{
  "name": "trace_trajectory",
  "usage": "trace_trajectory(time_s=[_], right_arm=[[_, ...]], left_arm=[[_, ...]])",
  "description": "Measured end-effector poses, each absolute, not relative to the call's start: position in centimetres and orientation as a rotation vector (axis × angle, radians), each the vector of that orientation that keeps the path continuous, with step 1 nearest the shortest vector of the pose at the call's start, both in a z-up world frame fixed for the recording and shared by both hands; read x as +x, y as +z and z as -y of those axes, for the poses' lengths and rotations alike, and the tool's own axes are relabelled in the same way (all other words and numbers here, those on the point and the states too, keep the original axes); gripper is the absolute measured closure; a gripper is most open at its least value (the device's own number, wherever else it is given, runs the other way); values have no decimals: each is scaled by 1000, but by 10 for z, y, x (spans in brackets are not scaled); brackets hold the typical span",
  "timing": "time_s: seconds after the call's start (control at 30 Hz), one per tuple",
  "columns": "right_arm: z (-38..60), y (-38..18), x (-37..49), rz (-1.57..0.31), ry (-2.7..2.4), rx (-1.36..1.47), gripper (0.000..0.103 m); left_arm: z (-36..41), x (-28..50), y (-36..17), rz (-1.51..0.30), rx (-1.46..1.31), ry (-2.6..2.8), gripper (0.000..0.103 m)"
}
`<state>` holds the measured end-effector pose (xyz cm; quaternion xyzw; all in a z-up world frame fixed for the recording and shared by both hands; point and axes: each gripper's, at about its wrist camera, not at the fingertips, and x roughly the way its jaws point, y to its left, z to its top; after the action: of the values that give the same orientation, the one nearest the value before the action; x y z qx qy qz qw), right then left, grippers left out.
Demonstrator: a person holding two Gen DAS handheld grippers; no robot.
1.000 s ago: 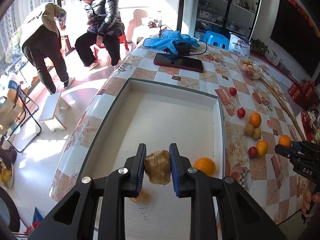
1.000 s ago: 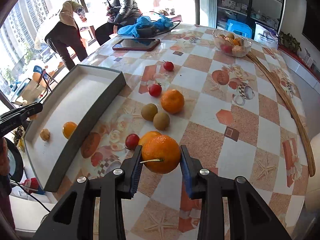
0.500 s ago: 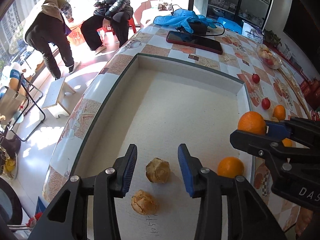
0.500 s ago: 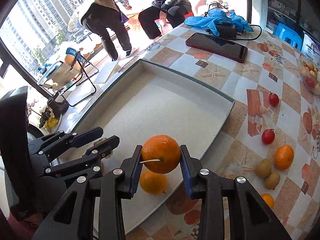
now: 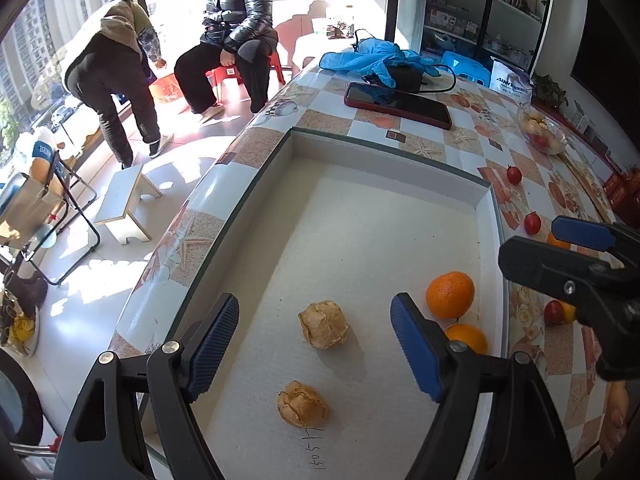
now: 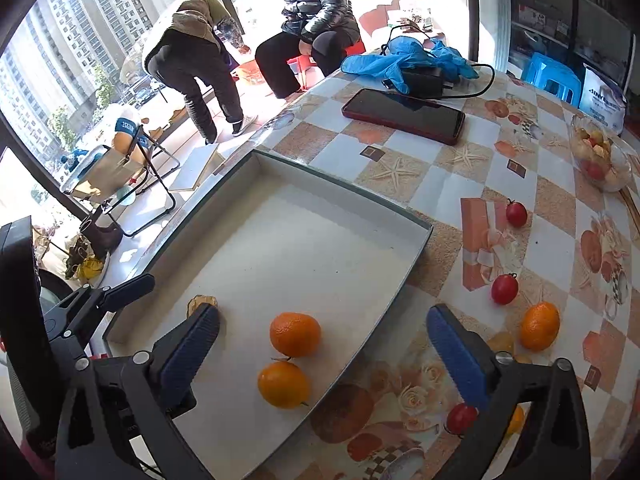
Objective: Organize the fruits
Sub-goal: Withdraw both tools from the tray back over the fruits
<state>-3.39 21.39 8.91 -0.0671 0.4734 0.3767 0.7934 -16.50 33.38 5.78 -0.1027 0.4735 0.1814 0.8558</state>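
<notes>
A white tray (image 5: 486,216) holds two tan wrinkled fruits (image 5: 323,324) (image 5: 303,403) and two oranges (image 5: 450,295) (image 5: 466,338). My left gripper (image 5: 315,304) hovers over the nearer tan fruit, its jaws opening and the pads clear of it. My right gripper (image 6: 324,316) hangs over the tray's near corner above the two oranges (image 6: 295,334) (image 6: 283,384), its jaws opening wide and empty. It also shows at the right edge of the left wrist view, right gripper (image 5: 534,240). On the table lie another orange (image 6: 539,326) and cherry tomatoes (image 6: 504,288) (image 6: 516,214).
A red-cased phone (image 6: 402,114), blue gloves (image 6: 400,56) and a black charger sit at the table's far end. A glass bowl of fruit (image 6: 598,158) stands far right. Two people, a stool (image 5: 126,200) and a folding chair are on the floor to the left.
My left gripper opened and left the tan fruit lying in the tray. My right gripper carried its orange from the table over the tray, then opened; the orange now rests beside the first one.
</notes>
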Motion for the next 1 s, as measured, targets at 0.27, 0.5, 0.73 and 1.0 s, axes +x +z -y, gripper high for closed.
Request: trace_trajectory(time_s=[0.27,0.5,0.73,1.0], right_arm=[[-152,95,-18,-1006,677,-91,0],[-71,69,-3,-1055,509,-20,0],[10,22,-11,-1126,350,32,0],[49,1,-43,-993,244,-79,0]], left_arm=[[-310,-160,94,-942,-167,316,22],[-270,-152,101,-936,-119,238,22],[-218,-138,83,-980,-84,151,22],[-147,-124,50,-977,58,95,22]])
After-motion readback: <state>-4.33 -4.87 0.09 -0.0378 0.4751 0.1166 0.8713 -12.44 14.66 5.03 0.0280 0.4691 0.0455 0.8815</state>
